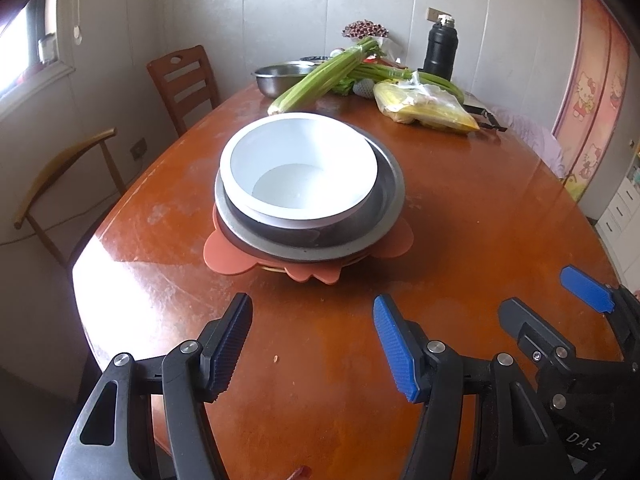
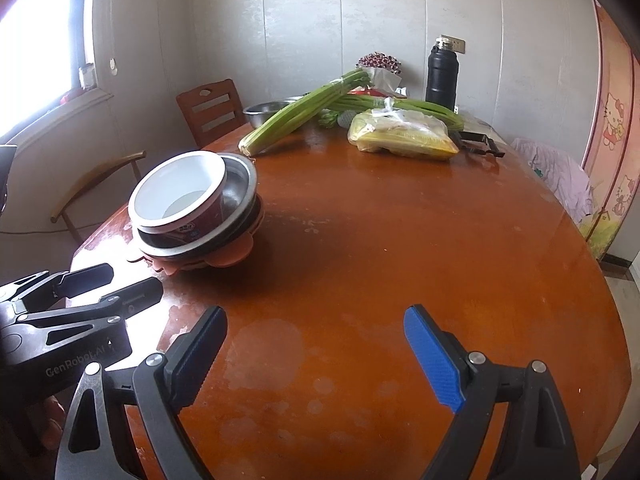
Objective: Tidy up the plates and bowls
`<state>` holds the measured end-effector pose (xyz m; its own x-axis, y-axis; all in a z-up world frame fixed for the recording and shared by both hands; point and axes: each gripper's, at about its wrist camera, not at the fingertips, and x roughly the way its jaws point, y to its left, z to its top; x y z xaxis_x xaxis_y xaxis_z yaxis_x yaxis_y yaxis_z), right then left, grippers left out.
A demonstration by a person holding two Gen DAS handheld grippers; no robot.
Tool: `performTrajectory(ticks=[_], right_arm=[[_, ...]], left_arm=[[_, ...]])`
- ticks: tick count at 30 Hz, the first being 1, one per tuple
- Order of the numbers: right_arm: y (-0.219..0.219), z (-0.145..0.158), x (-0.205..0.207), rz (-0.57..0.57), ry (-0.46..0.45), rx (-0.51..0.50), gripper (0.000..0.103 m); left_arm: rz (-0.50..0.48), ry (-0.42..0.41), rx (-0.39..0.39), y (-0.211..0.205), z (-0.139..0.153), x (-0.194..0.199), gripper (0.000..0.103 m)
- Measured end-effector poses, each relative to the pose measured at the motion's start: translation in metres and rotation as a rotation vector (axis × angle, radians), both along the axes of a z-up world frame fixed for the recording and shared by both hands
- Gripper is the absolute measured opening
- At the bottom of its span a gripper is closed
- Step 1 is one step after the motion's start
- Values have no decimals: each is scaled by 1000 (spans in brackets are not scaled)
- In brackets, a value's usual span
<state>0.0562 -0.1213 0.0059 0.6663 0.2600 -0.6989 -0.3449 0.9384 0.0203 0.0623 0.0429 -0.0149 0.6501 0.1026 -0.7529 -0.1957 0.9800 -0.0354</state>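
Observation:
A white bowl (image 1: 298, 172) sits nested in a steel bowl (image 1: 384, 200), which rests on a dark plate and an orange flower-shaped plate (image 1: 224, 252). The stack stands mid-table in the left wrist view and at the left in the right wrist view (image 2: 180, 200). My left gripper (image 1: 312, 344) is open and empty, a short way in front of the stack. My right gripper (image 2: 316, 348) is open and empty over bare table, to the right of the stack. The right gripper also shows at the right edge of the left wrist view (image 1: 560, 300), and the left gripper at the left edge of the right wrist view (image 2: 108, 284).
At the far end of the wooden table (image 1: 480, 240) lie a steel basin (image 1: 280, 76), celery stalks (image 1: 320, 76), a bag of corn (image 1: 424, 108), a black flask (image 1: 440, 48) and a peeler (image 2: 480, 142). Chairs (image 1: 184, 80) stand along the left side.

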Motion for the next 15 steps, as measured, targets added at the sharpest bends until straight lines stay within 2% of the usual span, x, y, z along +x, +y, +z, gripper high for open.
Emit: performTrajectory(ticks=[15], right_arm=[[-5, -1, -1, -10, 13, -7, 90]], left_arm=[[-28, 8, 25, -13, 0, 1, 65]])
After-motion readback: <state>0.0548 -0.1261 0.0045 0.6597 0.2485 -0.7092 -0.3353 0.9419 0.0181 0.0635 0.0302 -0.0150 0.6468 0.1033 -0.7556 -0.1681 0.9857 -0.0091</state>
